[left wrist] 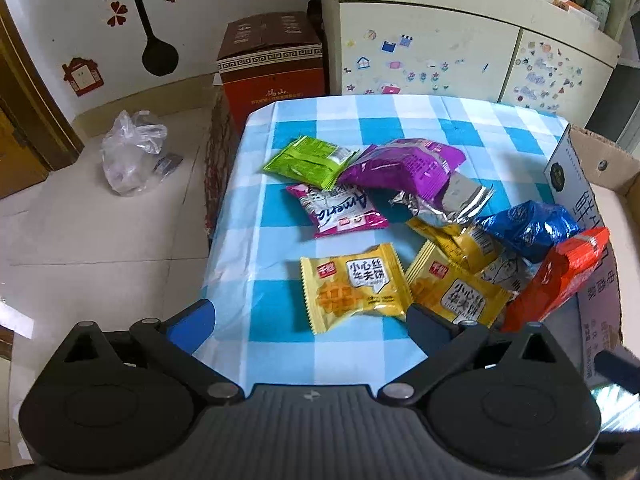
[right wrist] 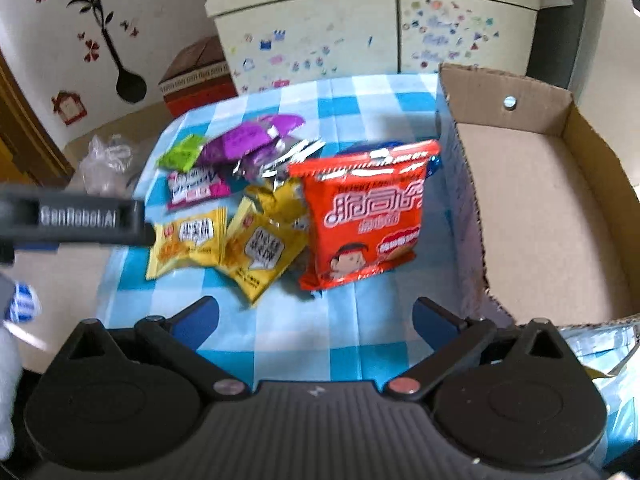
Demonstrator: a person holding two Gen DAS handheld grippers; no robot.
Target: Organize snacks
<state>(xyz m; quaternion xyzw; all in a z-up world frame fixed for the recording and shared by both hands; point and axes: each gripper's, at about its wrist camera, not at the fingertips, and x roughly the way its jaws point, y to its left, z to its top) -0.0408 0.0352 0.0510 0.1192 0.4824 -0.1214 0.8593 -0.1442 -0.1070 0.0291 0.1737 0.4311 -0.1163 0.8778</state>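
red packet upright, leaning, apparently against cardboard box; long axis vertical.

Ahead of my left gripper and off to its left, a knotted clear plastic bag sits on the tiled floor. Straight beyond it stands a red-and-brown carton against the cream cabinet covered in stickers; a black vase decal marks the wall.

Blue-and-white checked tablecloth, orange packet, purple packet, green packet, brown cardboard box
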